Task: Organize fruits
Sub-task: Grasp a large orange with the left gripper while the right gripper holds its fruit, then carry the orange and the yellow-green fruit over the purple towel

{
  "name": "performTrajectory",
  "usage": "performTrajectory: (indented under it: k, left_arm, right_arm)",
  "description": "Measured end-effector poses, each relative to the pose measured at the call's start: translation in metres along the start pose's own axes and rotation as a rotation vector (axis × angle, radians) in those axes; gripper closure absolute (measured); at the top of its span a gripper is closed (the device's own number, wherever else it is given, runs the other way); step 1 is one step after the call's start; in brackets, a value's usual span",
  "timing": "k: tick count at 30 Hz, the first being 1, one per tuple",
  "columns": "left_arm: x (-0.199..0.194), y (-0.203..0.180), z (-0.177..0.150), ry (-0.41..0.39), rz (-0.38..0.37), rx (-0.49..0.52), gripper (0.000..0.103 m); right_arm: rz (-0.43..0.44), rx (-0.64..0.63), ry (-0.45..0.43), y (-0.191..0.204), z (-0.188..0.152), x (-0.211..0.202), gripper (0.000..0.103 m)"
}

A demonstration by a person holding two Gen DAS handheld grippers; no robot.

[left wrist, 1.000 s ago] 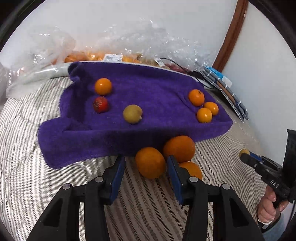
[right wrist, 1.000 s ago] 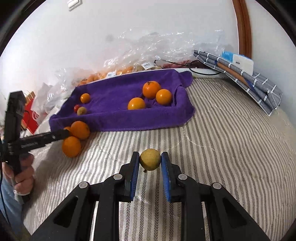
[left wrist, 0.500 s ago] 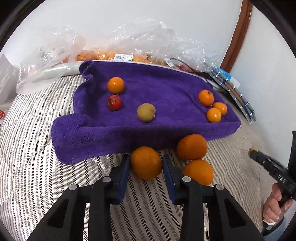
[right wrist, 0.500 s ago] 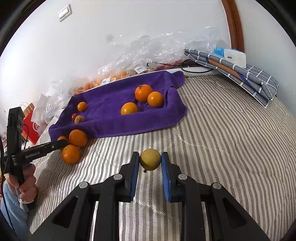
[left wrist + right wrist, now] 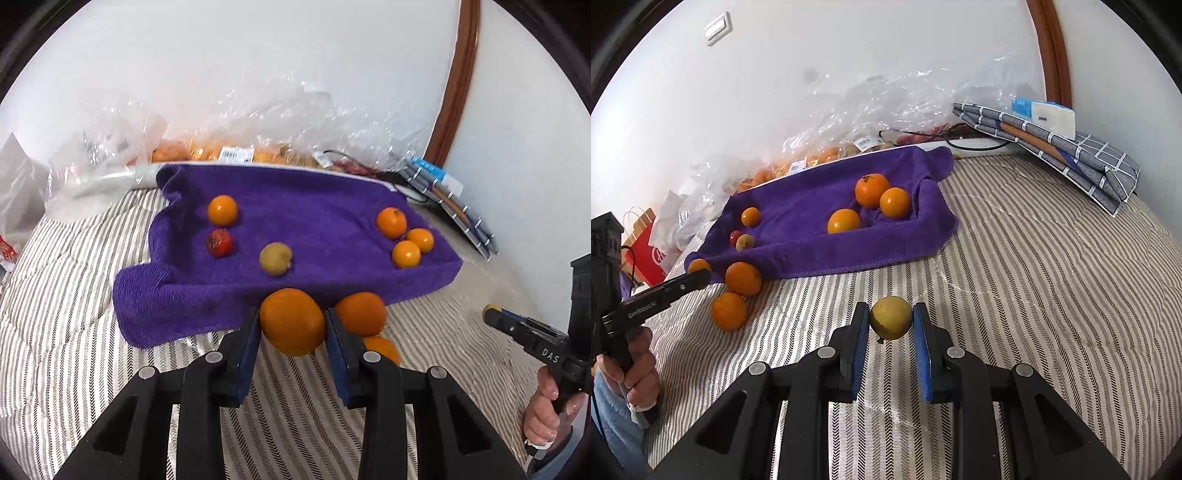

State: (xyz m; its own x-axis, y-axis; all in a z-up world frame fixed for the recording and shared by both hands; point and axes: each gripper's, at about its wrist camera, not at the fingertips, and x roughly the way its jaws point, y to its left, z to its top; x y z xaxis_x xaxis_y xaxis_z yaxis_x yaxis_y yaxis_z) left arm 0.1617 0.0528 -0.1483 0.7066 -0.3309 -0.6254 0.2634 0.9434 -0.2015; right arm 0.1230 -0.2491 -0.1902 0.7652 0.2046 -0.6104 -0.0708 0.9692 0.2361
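Observation:
My left gripper point(image 5: 291, 325) is shut on a large orange point(image 5: 292, 320) and holds it above the striped bedding, at the near edge of the purple towel point(image 5: 325, 221). Two more oranges point(image 5: 360, 313) lie on the bedding beside it. My right gripper point(image 5: 890, 319) is shut on a yellow-green fruit point(image 5: 890, 316), held above the bedding right of the towel point(image 5: 812, 206). On the towel lie three small oranges point(image 5: 405, 254) at the right, and one small orange point(image 5: 222, 210), a red fruit point(image 5: 219, 242) and a yellow-green fruit point(image 5: 275, 258) at the left.
Clear plastic bags with more fruit point(image 5: 229, 147) lie along the wall behind the towel. A folded grey checked cloth point(image 5: 1071, 155) with a blue-white box lies at the far right. A red paper bag point(image 5: 646, 243) stands at the left. A black cable point(image 5: 964, 142) runs behind the towel.
My left gripper closed on the large orange and lifted it toward the towel's edge. My right gripper keeps holding the yellow-green fruit and has risen slightly.

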Motion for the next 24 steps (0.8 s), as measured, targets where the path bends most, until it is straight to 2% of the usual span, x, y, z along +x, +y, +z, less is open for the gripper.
performTrajectory:
  k: [5,16,24]
  left_arm:
    - [-0.005,-0.002,0.003,-0.028,0.022,0.010,0.070]
    - [-0.018,0.007,0.005,-0.064,-0.019,-0.047,0.070]
    - [-0.025,0.012,0.008,-0.103,-0.025,-0.070,0.070]
  right_arm:
    - [-0.010,-0.015,-0.004,0.002,0.000,-0.001,0.079]
    - [-0.010,-0.017,0.005,0.002,0.000,0.001,0.079]
    - [-0.005,0.004,-0.029,-0.003,-0.002,-0.005,0.079]
